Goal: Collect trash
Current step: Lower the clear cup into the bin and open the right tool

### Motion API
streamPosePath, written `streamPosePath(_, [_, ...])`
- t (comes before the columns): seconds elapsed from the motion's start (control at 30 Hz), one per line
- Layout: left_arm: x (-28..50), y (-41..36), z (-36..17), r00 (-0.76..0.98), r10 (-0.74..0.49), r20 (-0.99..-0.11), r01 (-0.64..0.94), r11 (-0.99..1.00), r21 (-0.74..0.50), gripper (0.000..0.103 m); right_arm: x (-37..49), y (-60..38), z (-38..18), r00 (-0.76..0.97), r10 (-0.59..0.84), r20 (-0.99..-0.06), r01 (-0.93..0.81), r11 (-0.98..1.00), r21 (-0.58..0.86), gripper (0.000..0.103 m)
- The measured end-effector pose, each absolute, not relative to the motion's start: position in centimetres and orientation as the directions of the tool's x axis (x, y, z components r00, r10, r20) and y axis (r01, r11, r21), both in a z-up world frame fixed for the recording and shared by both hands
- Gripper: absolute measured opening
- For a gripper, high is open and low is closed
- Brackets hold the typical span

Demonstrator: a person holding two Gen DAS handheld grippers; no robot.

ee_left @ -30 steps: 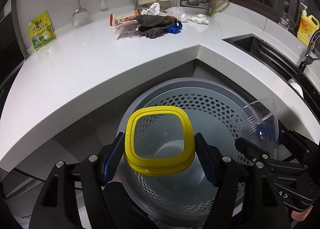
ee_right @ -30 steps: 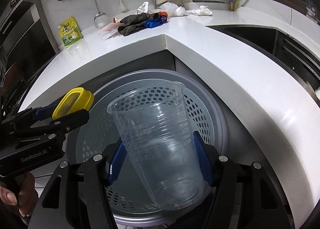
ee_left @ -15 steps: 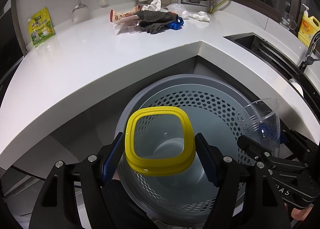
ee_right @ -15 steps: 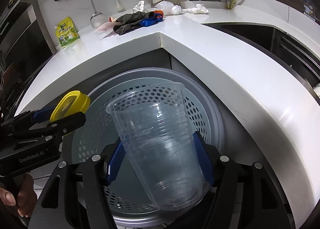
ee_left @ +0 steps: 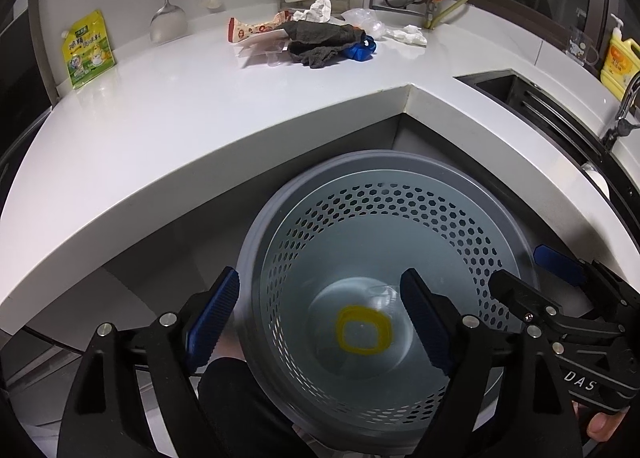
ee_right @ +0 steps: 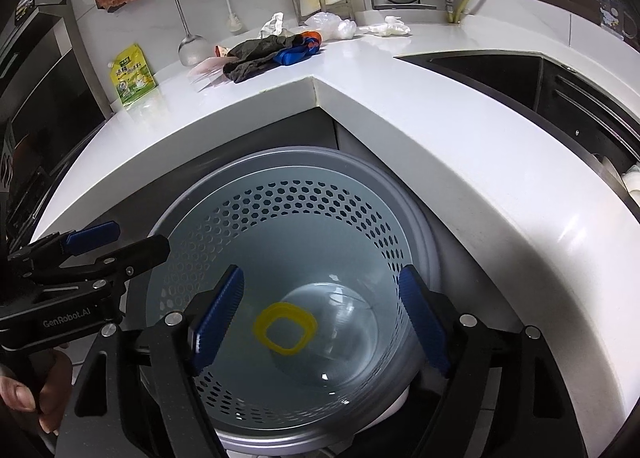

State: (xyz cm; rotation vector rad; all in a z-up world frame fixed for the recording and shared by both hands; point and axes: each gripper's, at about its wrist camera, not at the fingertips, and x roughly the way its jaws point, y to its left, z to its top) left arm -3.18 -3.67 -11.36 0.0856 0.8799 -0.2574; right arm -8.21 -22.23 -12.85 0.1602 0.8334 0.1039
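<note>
Both tongs, left and right, opening over the bin, nothing between. Lid and cup lie bottom-centre inside. Might forget wrappers upper-centre on worktop.

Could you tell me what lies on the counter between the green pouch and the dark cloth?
Only a metal ladle hanging by the wall; the white counter there is bare, in both views.
</note>
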Motion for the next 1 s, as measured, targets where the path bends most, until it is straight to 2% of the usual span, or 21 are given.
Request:
streamPosePath(0.17, [-3.2,-3.5,-11.2,0.621,-0.188,-0.761,0.25,0.968,-0.035,0.083,-8.4,-22.3,-12.7,0.677,0.156,-0.719,-0.03,0.982,0.185,0.076])
streamPosePath(0.3, [-3.4,-3.2,-10.7,0.638,-0.184,-0.747,0.242,0.97,-0.033,0.089,-8.5,-22.1,-12.4,0.685,0.154,-0.712,-0.032,0.983,0.181,0.076])
streamPosePath(0.67, [-3.3,-2.6,-9.3,0.672,-0.18,-0.718,0.233,0.972,-0.026,0.093,-8.6,-21.7,-11.2,0.71,0.141,-0.69,-0.029,0.985,0.17,0.076])
streamPosePath(1.0, [-2.6,-1.2,-6.2,0.746,-0.15,-0.648,0.185,0.983,-0.014,0.096,-7.9,-21.5,-8.7,0.743,0.157,-0.65,-0.051,0.982,0.179,0.076])
